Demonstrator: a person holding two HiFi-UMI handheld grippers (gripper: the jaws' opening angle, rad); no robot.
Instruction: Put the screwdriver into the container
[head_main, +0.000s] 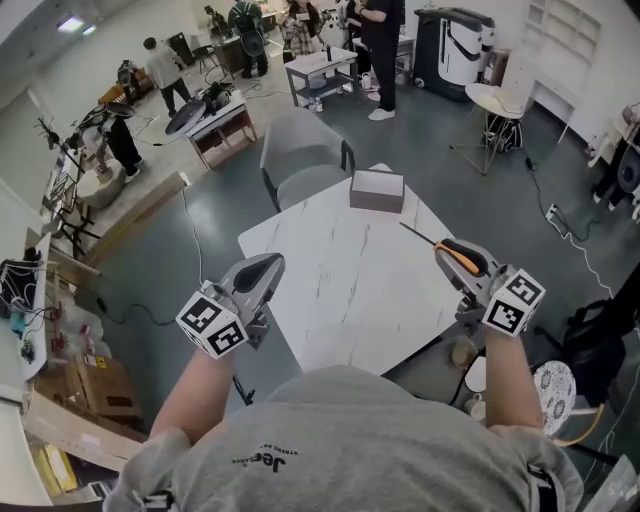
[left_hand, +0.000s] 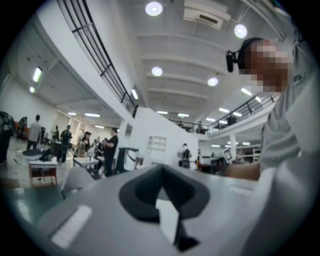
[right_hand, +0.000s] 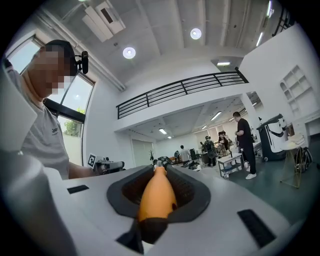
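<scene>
Both forearms reach forward from the body, holding the tools over the near edges of the white counter (head_main: 340, 290). The right tool (head_main: 452, 254) is clamped on the orange handle of the screwdriver (head_main: 460, 257), whose thin shaft points up and away toward the brown container (head_main: 377, 190) at the counter's far end, well apart. The left tool (head_main: 264, 270) has its jaws together, holding nothing.

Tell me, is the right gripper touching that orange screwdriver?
Touching. The right gripper view shows the right gripper with jaws shut on the screwdriver, around its orange handle.
</scene>
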